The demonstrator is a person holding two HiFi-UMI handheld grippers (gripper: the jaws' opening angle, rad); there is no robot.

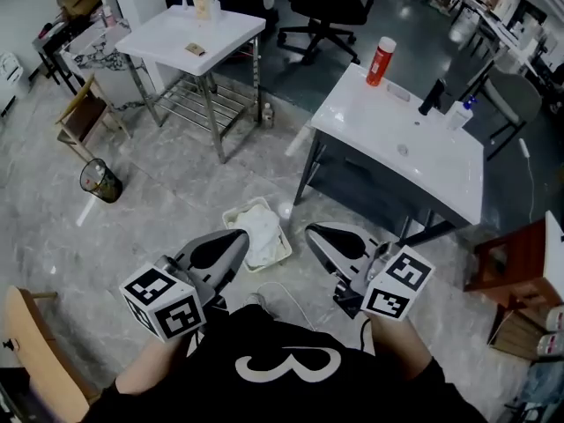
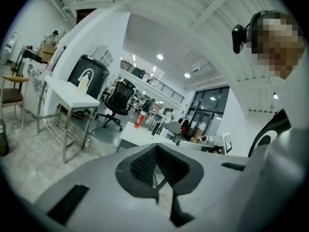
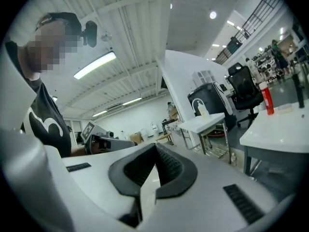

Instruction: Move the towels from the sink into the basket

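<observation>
A white basket (image 1: pixel 231 214) stands on the floor in front of me with white towels (image 1: pixel 263 229) piled in it. The white sink (image 1: pixel 405 139) is up at the right, and I see no towel on its top. My left gripper (image 1: pixel 236 236) hovers low, its tip beside the basket's left side, jaws shut and empty. My right gripper (image 1: pixel 312 233) hangs to the right of the basket, also shut with nothing in it. In the left gripper view the left gripper (image 2: pixel 155 146) points level across the room. In the right gripper view the right gripper (image 3: pixel 155 146) does the same.
A red bottle (image 1: pixel 381 60) and a black faucet (image 1: pixel 434 97) stand on the sink. A second white table (image 1: pixel 189 33) is at the back left, with an office chair (image 1: pixel 326 7) behind. A mesh bin (image 1: pixel 100 181), a wooden chair (image 1: pixel 81 115) and a brown stool (image 1: pixel 520 263) flank the floor.
</observation>
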